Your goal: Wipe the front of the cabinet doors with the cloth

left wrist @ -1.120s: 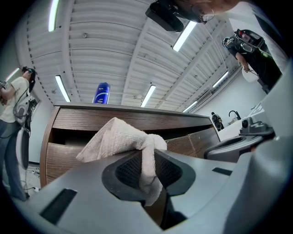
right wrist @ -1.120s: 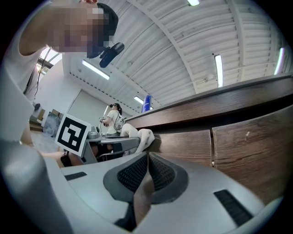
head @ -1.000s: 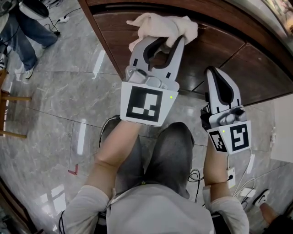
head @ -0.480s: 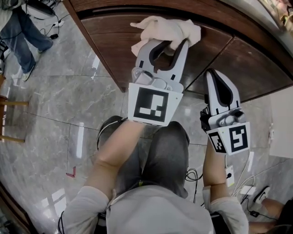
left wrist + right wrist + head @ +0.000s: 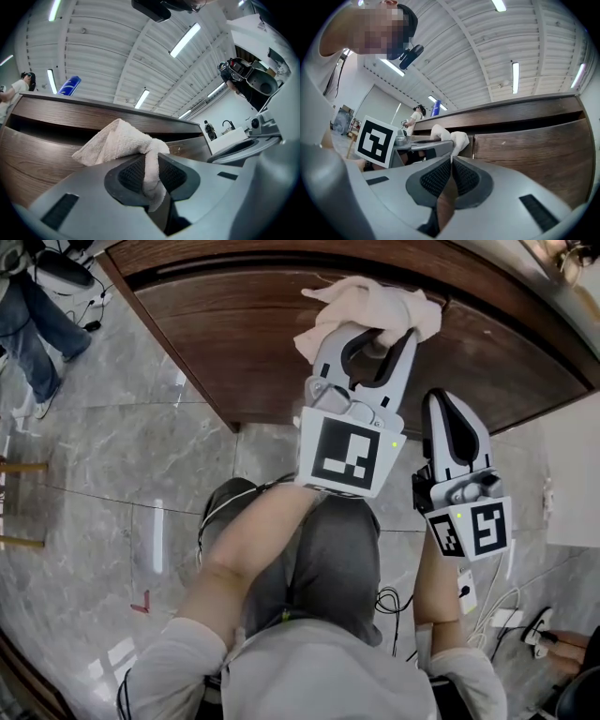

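1. Left tongs [image 5: 151,164]: jaws shut tight on a narrow twisted fold of the cloth [image 5: 112,140]. The rest of the cloth bunches loose ahead of the tips.
2. Cloth: pale terry, pressed against the upper front of the dark wooden cabinet door [image 5: 234,343].
3. Right tongs [image 5: 451,161]: jaws together with nothing between them, held just beside the left tongs. Whether the tip touches the door cannot be told.
4. Handling, as judged: the cloth looks light, soft and limp. Only the wad directly ahead of the jaws would carry pressure, and the loose corners would trail.
5. Hold, as judged: a pinch across a gathered fold near the middle suits it. A thin fold may pull free under a hard sideways stroke.
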Demonstrator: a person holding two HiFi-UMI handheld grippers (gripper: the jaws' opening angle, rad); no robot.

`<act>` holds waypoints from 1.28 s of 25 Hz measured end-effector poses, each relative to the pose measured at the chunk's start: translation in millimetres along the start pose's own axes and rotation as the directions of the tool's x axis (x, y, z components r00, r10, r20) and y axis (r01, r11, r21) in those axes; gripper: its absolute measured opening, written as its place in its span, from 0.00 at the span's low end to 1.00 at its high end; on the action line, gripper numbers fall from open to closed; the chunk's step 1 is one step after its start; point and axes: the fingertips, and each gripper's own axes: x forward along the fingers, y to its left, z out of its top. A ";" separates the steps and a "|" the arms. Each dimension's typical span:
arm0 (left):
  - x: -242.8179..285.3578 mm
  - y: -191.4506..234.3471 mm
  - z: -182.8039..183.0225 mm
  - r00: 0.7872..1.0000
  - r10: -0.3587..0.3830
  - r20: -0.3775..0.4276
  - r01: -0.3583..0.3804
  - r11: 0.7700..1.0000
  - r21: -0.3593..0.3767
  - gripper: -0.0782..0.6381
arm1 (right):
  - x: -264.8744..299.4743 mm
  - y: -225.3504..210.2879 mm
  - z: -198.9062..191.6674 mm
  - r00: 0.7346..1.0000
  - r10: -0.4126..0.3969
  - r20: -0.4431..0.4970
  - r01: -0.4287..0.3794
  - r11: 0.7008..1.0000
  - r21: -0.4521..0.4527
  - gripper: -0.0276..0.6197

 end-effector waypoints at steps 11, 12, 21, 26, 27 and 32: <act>-4.0 -16.5 5.0 0.997 -0.071 0.013 0.071 0.997 -0.009 0.23 | -5.0 -2.4 -6.3 1.000 -0.003 -0.010 0.003 1.000 0.012 0.10; -10.5 -10.0 7.0 0.998 -0.063 0.015 0.063 0.998 0.000 0.23 | -0.1 2.8 -8.0 1.000 0.010 -0.006 -0.010 1.000 0.019 0.10; -105.1 94.1 13.2 0.992 0.127 0.003 -0.126 0.990 -0.064 0.23 | 55.5 68.8 -18.2 0.990 0.142 0.005 -0.142 0.988 0.051 0.10; -159.3 159.0 -0.3 0.965 0.261 -0.039 -0.262 0.964 -0.051 0.23 | 79.9 107.6 -18.7 0.980 0.199 0.008 -0.199 0.978 0.056 0.10; -169.0 170.0 -5.3 0.959 0.281 -0.046 -0.283 0.958 -0.053 0.23 | 83.4 115.2 -19.3 0.978 0.207 0.006 -0.207 0.977 0.055 0.10; -212.0 224.5 -25.3 0.918 0.394 -0.041 -0.396 0.917 -0.047 0.23 | 102.0 148.7 -30.5 0.972 0.236 -0.008 -0.235 0.970 0.064 0.10</act>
